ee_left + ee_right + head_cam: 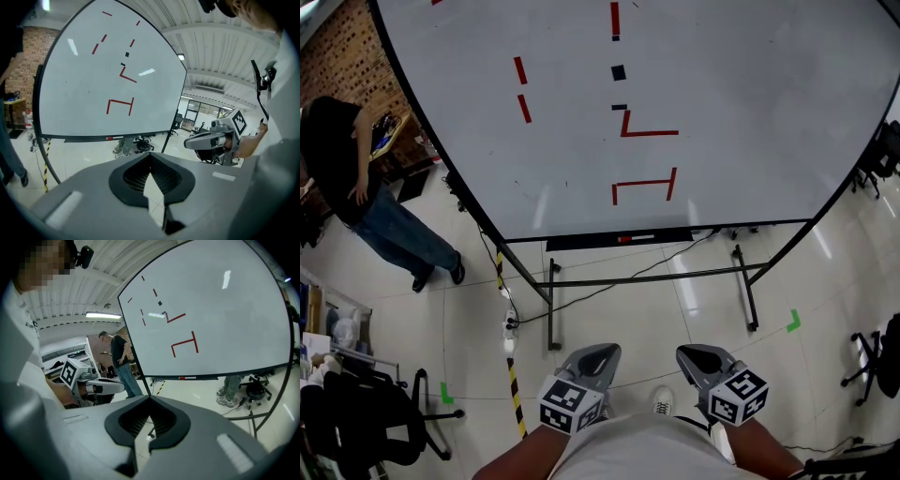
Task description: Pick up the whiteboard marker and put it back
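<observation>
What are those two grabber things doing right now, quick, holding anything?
Left gripper: closed, holding nothing.
Right gripper: closed, holding nothing.

The left hand-held gripper (598,352) and right hand-held gripper (697,354) have matt grey plastic shells with ribbed black pads (138,176). Ahead of them the whiteboard (750,112) is smooth and glossy, on a dark metal stand (647,277). Beneath them the floor (469,319) tiles shine. Far left of them is a rough brick wall (342,47).
</observation>
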Action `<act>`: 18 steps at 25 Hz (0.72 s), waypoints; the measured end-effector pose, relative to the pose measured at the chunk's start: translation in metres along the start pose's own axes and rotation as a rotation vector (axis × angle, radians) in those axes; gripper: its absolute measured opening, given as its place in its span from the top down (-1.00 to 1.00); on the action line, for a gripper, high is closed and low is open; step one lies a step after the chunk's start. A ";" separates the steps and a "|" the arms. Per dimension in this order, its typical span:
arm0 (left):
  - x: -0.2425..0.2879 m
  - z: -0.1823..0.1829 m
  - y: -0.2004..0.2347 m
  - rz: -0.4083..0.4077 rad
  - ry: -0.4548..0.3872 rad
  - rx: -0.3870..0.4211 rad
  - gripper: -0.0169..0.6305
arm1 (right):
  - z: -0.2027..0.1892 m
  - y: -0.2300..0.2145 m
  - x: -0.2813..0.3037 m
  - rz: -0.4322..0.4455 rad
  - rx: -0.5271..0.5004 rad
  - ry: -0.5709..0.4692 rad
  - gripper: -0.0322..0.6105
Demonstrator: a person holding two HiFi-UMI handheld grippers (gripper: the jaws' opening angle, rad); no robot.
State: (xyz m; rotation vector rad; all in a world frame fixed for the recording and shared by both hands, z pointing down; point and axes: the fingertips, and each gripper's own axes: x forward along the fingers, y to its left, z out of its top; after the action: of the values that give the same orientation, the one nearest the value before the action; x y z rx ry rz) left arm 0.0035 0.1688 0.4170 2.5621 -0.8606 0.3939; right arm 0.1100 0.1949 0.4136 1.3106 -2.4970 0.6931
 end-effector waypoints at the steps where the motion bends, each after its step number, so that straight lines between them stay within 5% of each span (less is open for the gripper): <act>1: 0.000 0.000 0.000 0.000 -0.001 0.001 0.90 | 0.000 0.001 0.000 0.002 -0.001 0.001 0.89; 18: -0.003 -0.010 -0.004 0.024 0.000 -0.013 0.90 | -0.008 0.007 -0.001 0.030 -0.012 0.018 0.89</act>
State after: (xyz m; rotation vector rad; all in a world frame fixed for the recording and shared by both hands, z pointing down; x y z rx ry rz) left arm 0.0021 0.1777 0.4232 2.5417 -0.8919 0.3946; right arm 0.1046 0.2035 0.4183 1.2593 -2.5076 0.6923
